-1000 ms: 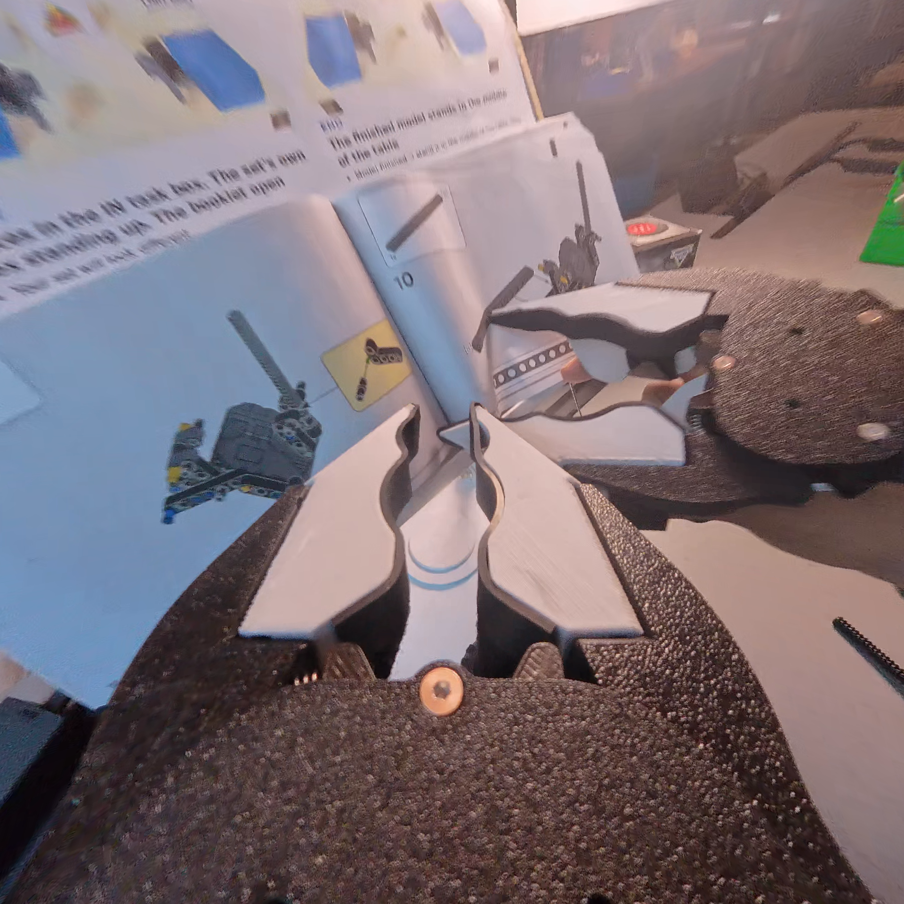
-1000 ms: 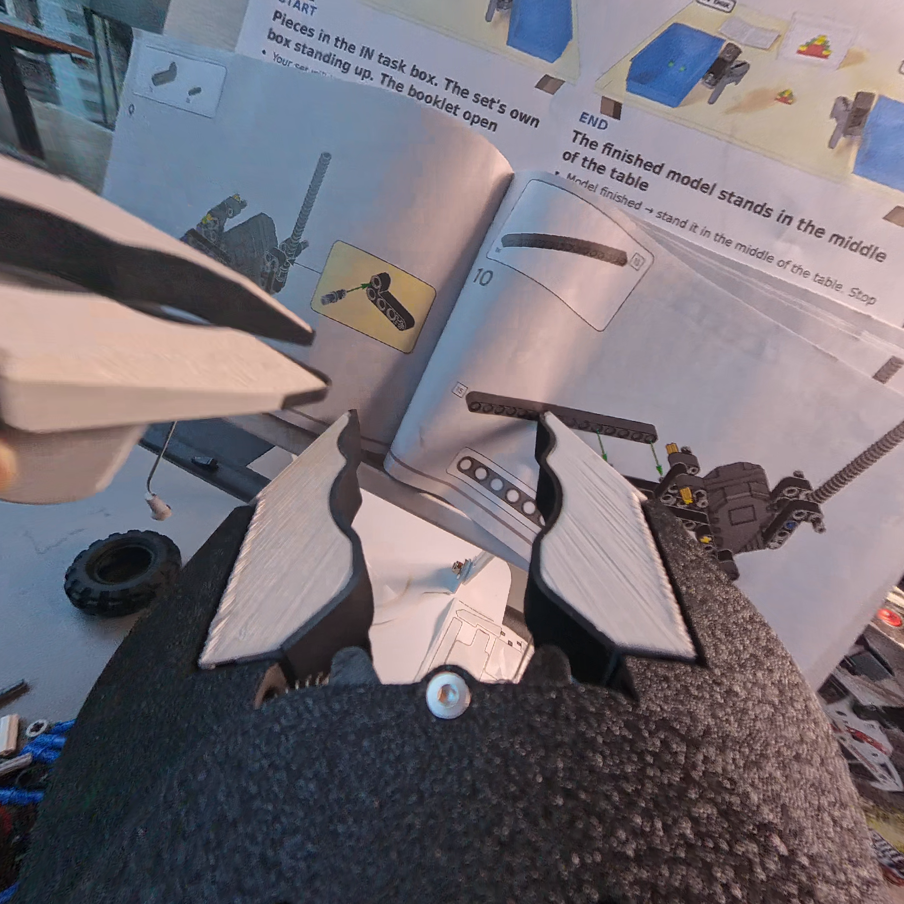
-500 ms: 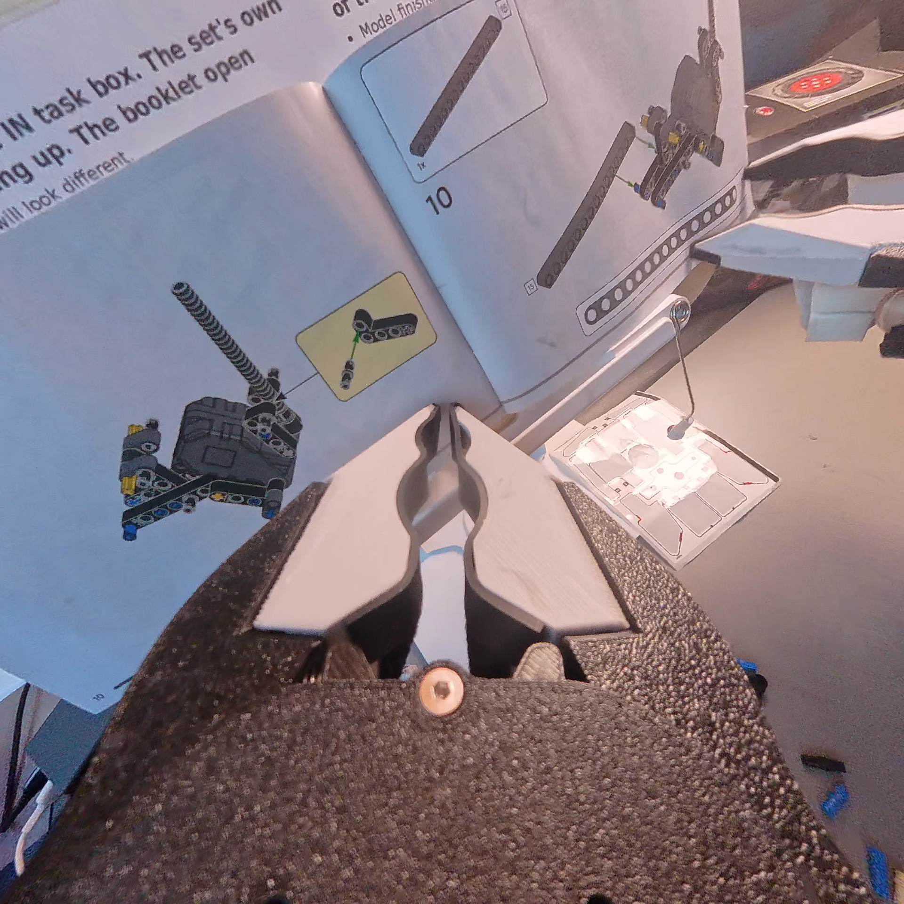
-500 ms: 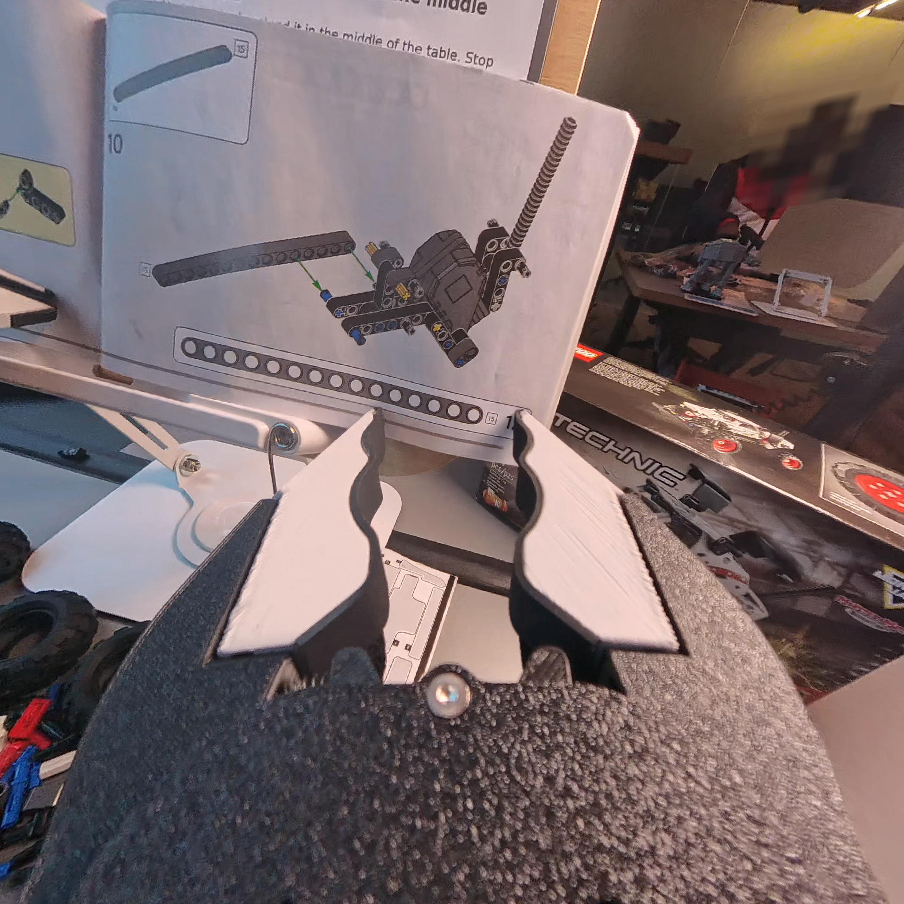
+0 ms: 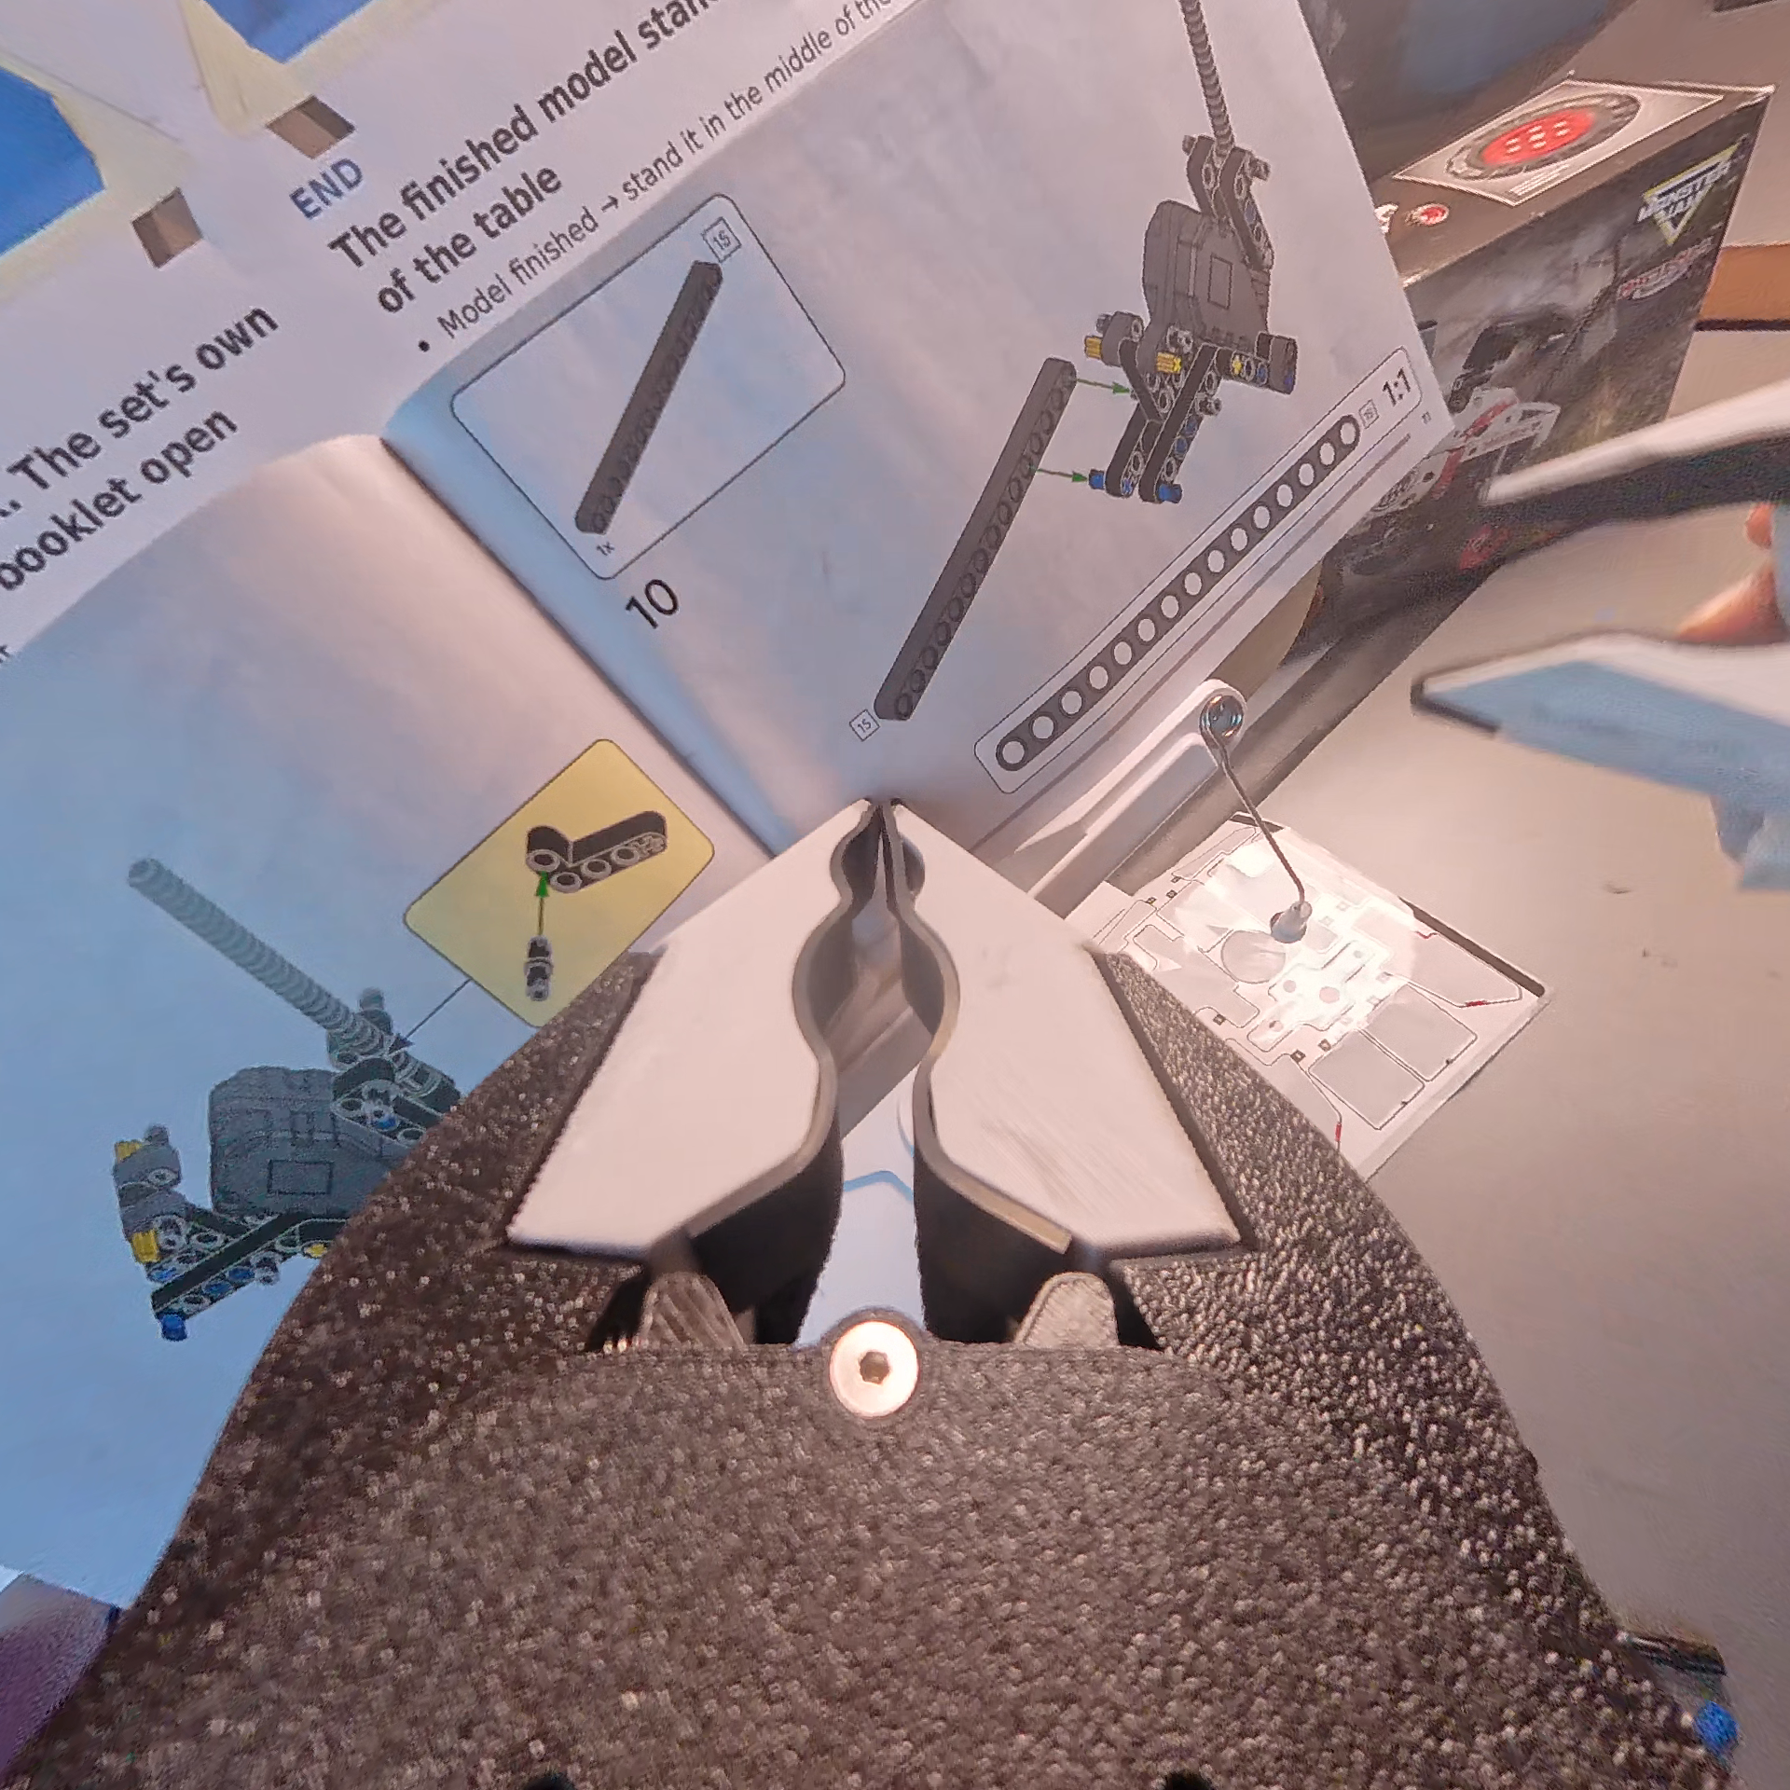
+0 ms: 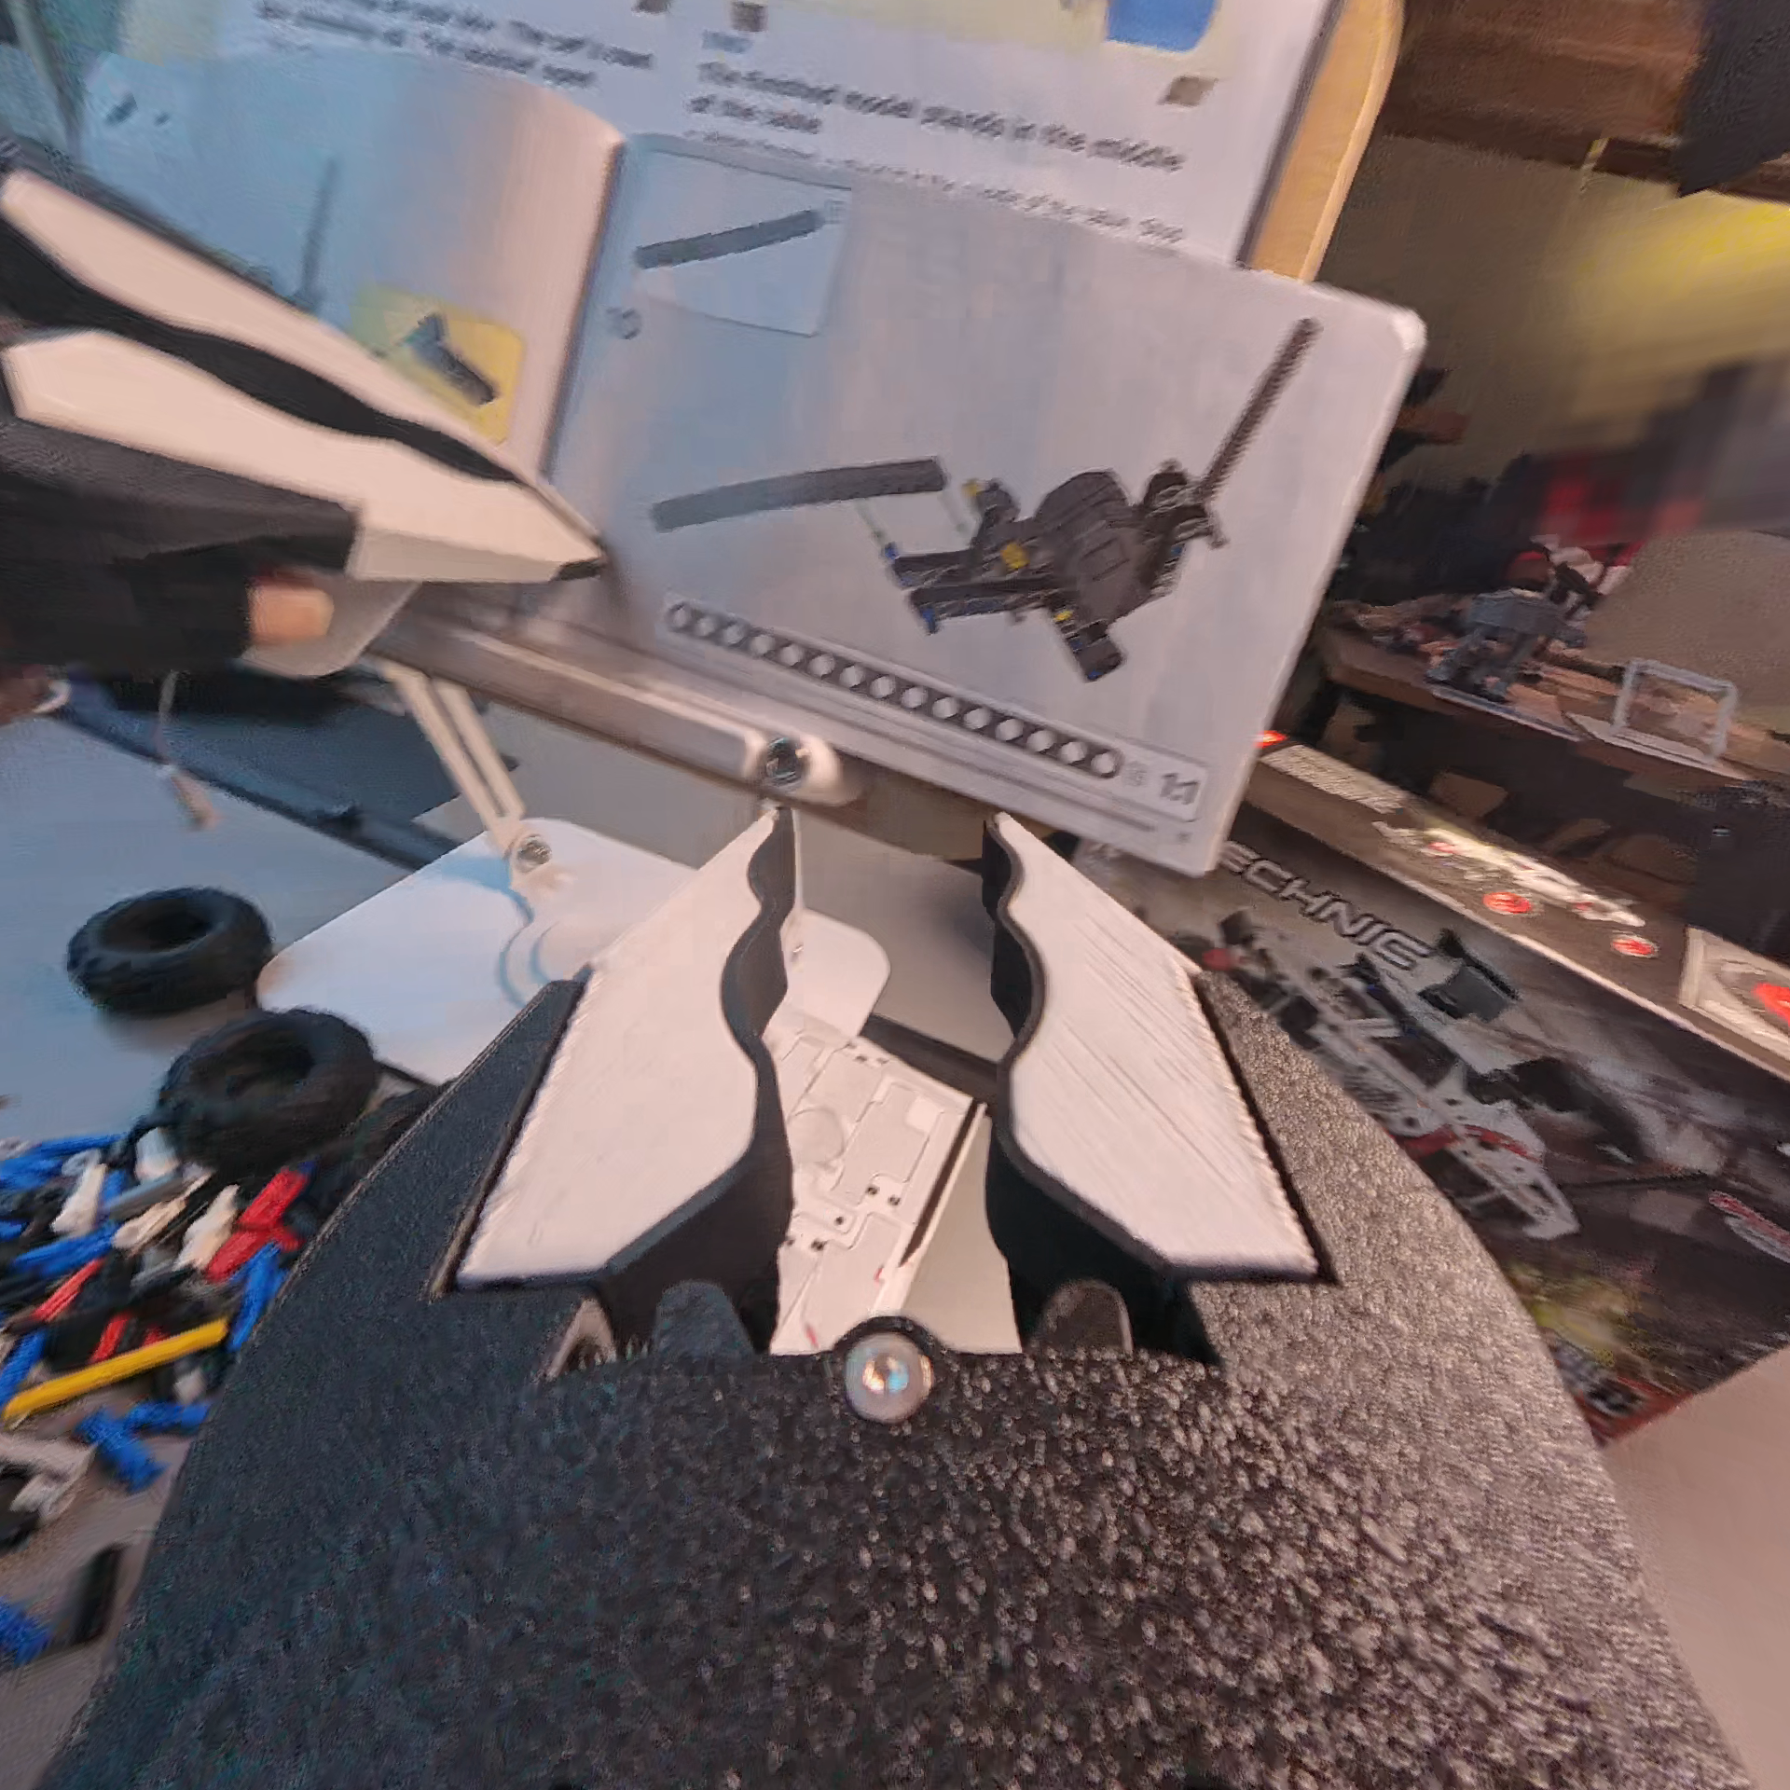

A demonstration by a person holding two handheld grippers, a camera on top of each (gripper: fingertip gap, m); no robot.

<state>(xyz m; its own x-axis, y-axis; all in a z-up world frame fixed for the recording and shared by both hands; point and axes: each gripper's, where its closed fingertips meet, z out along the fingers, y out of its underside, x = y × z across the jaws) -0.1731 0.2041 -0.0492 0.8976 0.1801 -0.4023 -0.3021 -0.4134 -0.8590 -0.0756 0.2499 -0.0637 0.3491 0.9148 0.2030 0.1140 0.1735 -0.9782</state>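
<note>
- Left tool [image 5: 883, 809], open a second ago, has pinched shut at the booklet [image 5: 969, 407] bottom edge, near the spine.
- Right tool [image 6: 886, 833] stays wide, empty, now below the booklet's right page, above the counter [image 6: 126, 823].

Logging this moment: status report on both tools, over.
Left tool shut at the instruction booklet bottom edge. Right tool open, empty, below booklet stand. Sticker sheet beyond.

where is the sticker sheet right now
The sticker sheet lies flat on the table, right of centre in the left wrist view, just below the white book stand holding the open booklet, with the stand's wire clip over it.
</note>
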